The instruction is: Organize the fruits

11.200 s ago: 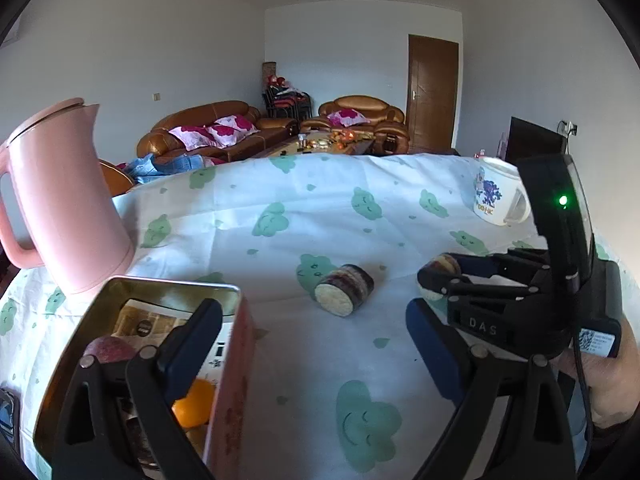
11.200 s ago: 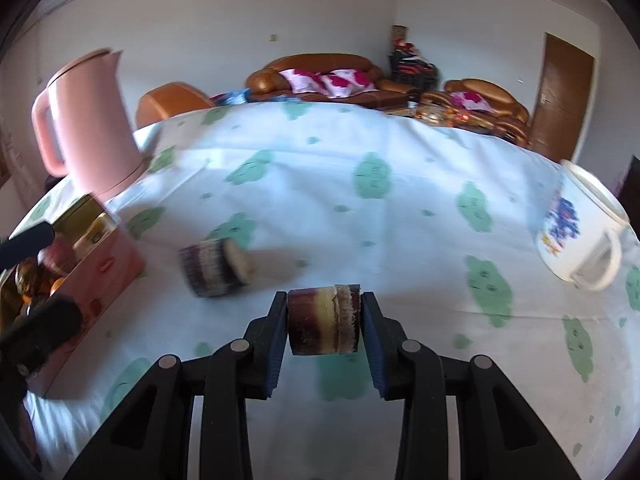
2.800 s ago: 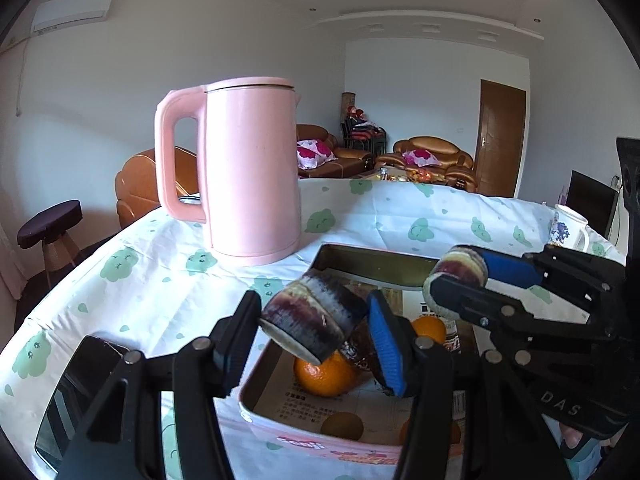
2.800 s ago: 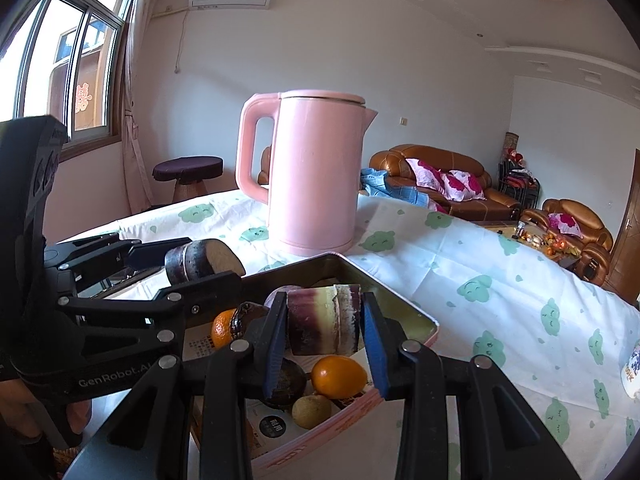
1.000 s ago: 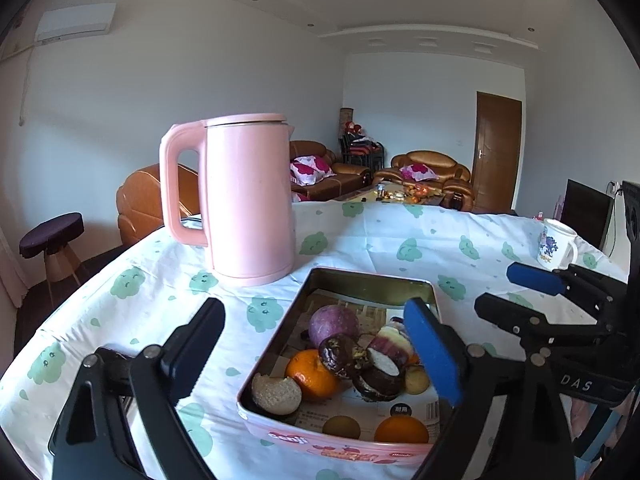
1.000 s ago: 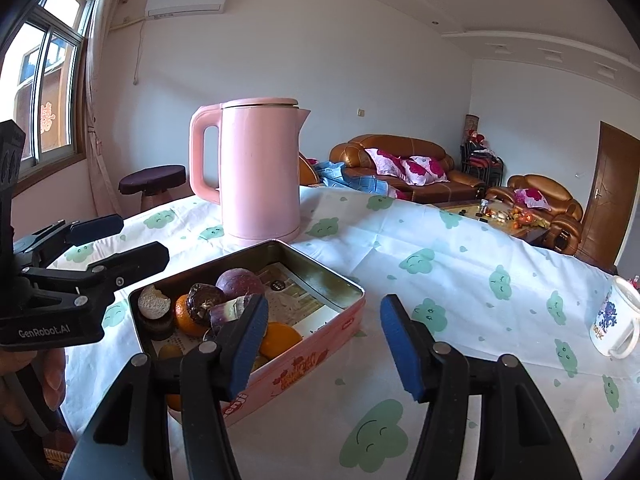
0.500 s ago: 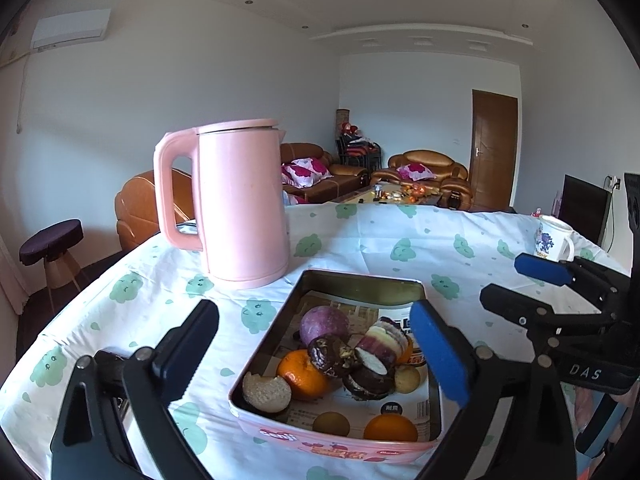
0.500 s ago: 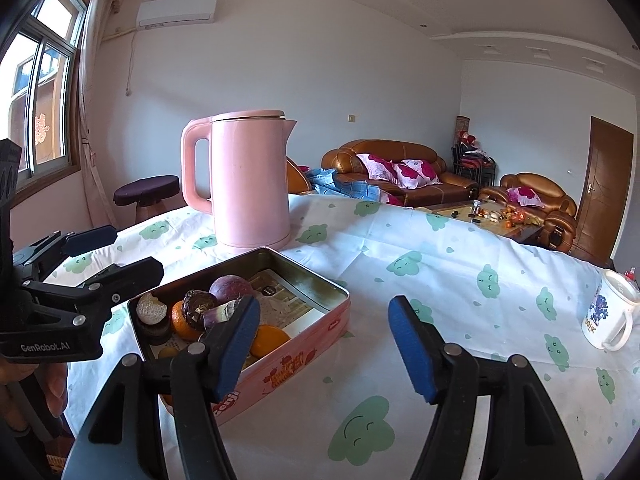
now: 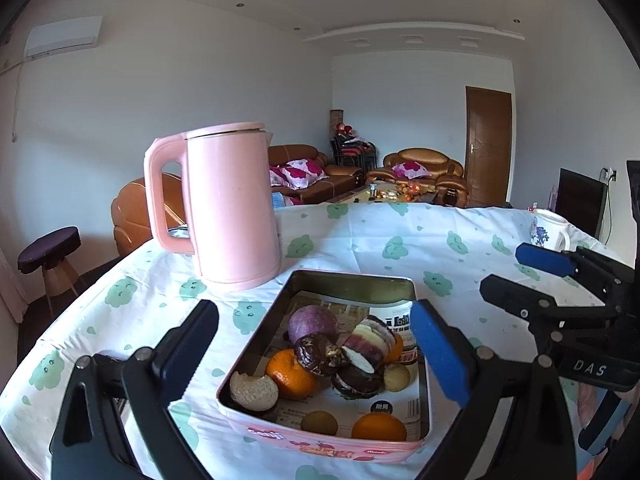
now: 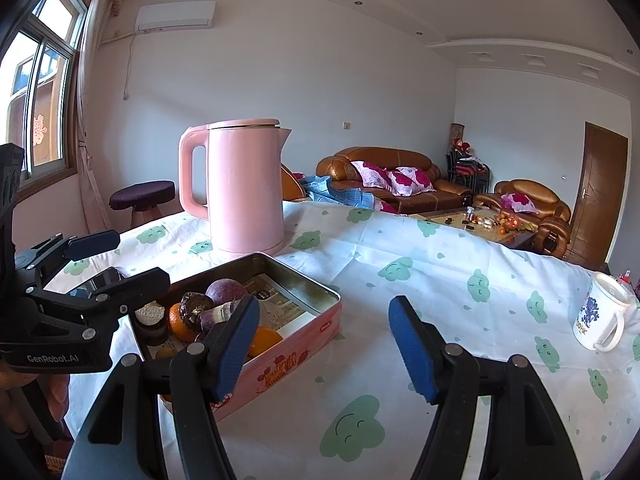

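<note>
A pink tin (image 9: pixel 352 277) (image 10: pixel 298 354) stands open on the cloud-print tablecloth. It holds oranges (image 9: pixel 289 372), a round purple fruit (image 9: pixel 313 319) (image 10: pixel 226 290), a kiwi (image 9: pixel 319 423) and cut sugarcane pieces (image 9: pixel 373 340). My left gripper (image 9: pixel 312 348) hovers open just before the tin's near side, with nothing between its blue pads. My right gripper (image 10: pixel 324 344) is open too and empty, above the cloth to the right of the tin. Each gripper shows in the other's view: the right gripper (image 9: pixel 522 274) beside the tin's right edge, the left gripper (image 10: pixel 120 262) at its left.
A tall pink kettle (image 9: pixel 232 208) (image 10: pixel 244 192) stands just behind the tin. A white flowered mug (image 10: pixel 600 316) (image 9: pixel 548 232) sits at the far right of the table. The table edge drops off on the left towards a stool (image 9: pixel 50 246).
A few seconds ago each gripper held a sugarcane piece over the tin; both pieces now lie in it. Over the last second both pairs of jaws spread wider, the right more.
</note>
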A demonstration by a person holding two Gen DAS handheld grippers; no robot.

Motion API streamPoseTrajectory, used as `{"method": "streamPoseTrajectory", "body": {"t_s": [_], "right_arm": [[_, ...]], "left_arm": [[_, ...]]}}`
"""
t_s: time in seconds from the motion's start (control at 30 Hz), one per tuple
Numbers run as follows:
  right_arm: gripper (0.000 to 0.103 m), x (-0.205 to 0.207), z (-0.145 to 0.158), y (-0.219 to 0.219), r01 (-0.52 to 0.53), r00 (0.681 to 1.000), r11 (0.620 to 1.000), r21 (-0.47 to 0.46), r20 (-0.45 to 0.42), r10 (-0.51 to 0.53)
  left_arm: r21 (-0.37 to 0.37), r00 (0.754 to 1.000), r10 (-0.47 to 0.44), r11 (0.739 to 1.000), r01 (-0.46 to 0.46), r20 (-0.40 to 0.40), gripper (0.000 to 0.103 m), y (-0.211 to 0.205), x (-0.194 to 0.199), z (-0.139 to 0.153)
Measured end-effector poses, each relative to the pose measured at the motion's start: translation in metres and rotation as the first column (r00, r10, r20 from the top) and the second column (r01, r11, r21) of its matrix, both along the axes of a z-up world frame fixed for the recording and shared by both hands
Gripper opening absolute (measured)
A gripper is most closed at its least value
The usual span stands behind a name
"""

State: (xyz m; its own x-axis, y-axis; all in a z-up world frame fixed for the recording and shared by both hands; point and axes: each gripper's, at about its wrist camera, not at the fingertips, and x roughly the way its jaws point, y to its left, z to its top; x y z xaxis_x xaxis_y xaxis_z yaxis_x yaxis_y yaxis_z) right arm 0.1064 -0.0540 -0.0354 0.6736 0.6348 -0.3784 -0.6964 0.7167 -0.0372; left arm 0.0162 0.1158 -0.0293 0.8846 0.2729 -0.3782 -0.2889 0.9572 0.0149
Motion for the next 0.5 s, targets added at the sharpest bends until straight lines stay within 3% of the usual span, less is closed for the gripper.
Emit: {"method": "streamPoseTrajectory", "body": {"t_s": [0.5], "right_arm": [[0.069,0.000,0.002,-0.011,0.032,0.999,0.999,0.001,0.017,-0.032]], "left_arm": [[0.013,1.000,-0.001,1.000,0.001,0.012,0.103,-0.007,0.003,0.002]]}}
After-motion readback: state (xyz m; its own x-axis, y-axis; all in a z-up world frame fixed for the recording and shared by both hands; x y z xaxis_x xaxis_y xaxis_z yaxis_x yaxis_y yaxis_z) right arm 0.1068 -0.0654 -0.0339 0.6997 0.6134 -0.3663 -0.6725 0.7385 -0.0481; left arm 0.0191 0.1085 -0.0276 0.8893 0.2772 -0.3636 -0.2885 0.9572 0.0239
